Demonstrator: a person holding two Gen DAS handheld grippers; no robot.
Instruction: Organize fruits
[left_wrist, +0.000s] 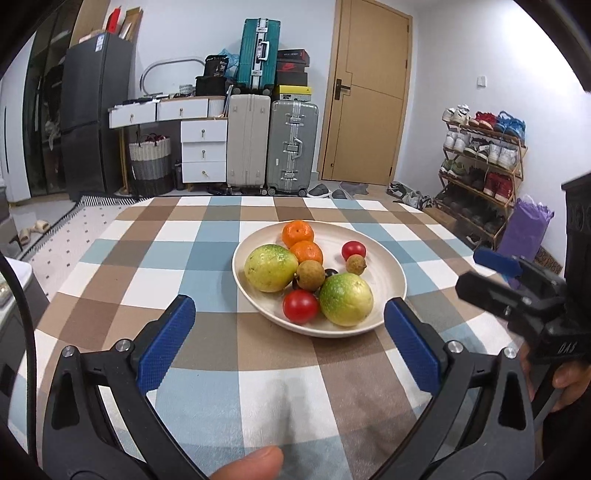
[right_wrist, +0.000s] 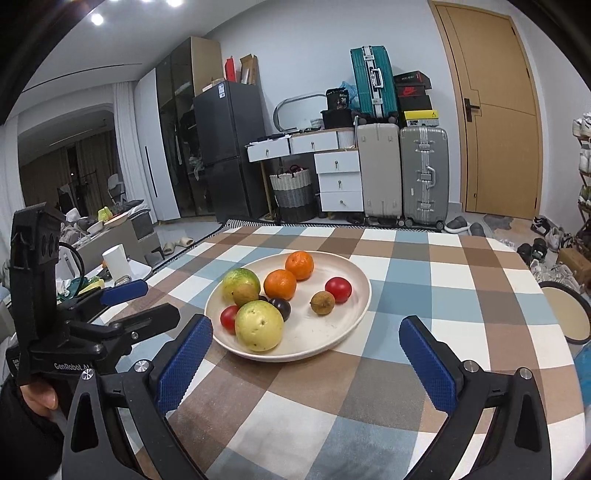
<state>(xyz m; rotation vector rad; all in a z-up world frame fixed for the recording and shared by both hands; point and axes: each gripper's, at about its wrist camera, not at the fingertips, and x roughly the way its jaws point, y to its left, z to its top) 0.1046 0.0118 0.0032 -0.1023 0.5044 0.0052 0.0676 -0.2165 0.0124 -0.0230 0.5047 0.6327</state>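
Note:
A cream plate (left_wrist: 388, 273) (right_wrist: 354, 280) sits on the checked tablecloth. It holds two yellow-green guavas (left_wrist: 270, 267) (right_wrist: 259, 330), two oranges (left_wrist: 297, 232) (right_wrist: 299, 264), two red tomatoes (left_wrist: 300, 305) (right_wrist: 338, 289), two brown longans (left_wrist: 310, 275) (right_wrist: 322, 303) and a dark plum (right_wrist: 280, 307). My left gripper (left_wrist: 289, 314) is open and empty, just short of the plate's near rim. My right gripper (right_wrist: 306, 334) is open and empty, also at the plate's near rim. Each gripper shows at the edge of the other's view.
The checked table (left_wrist: 207, 258) (right_wrist: 443, 295) extends around the plate. A round stool (right_wrist: 565, 314) stands at the table's right. Suitcases (left_wrist: 291, 147), drawers and a shoe rack (left_wrist: 480, 166) stand beyond the table, with a cluttered side table (right_wrist: 118, 266) at left.

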